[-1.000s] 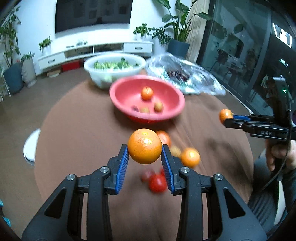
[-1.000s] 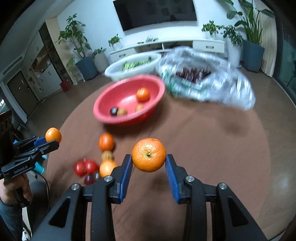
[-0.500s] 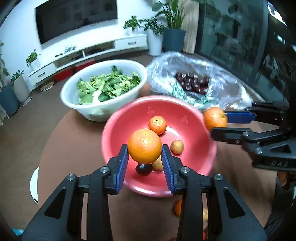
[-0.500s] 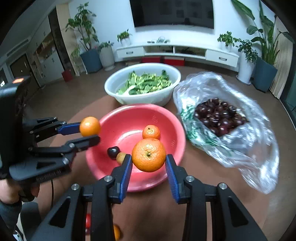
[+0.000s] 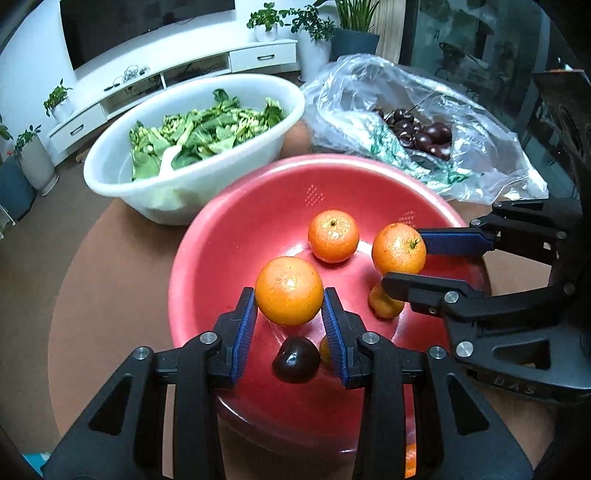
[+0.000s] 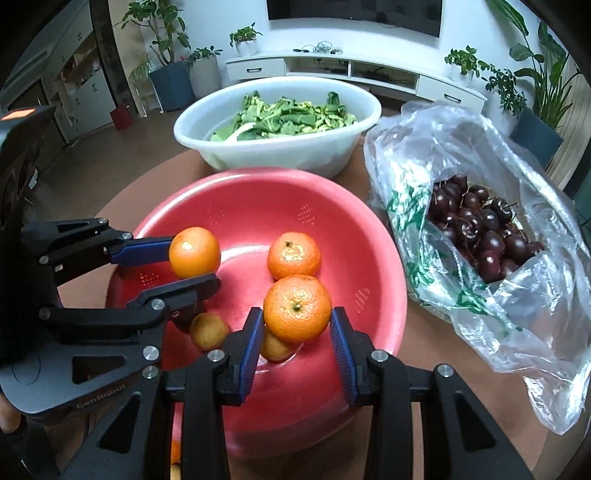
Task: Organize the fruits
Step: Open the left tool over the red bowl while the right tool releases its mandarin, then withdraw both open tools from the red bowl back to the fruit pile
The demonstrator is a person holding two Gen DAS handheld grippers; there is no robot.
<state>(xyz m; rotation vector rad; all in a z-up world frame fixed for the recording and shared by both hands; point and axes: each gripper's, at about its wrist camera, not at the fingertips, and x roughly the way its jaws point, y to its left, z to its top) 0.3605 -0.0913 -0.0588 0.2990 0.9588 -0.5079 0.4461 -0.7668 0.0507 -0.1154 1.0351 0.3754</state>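
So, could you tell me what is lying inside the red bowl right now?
Lying in the red bowl: one orange, a dark plum-like fruit and small yellowish fruits. The tongs and their two held oranges cover part of the floor, so more may lie hidden there.

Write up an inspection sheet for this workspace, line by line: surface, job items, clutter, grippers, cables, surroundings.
Surface: brown table, bare near the bowls.
Job's things: red bowl holds one loose orange, two small yellowish fruits and a dark plum; more fruit shows below the bowl's near rim.
Clutter: white basin of leafy greens; clear plastic bag of cherries.
Grippers: left gripper shut on an orange; right gripper shut on another orange; both held above the red bowl.
Cables: only wires on the TV cabinet.
Surroundings: wall TV, potted plants, living-room floor.
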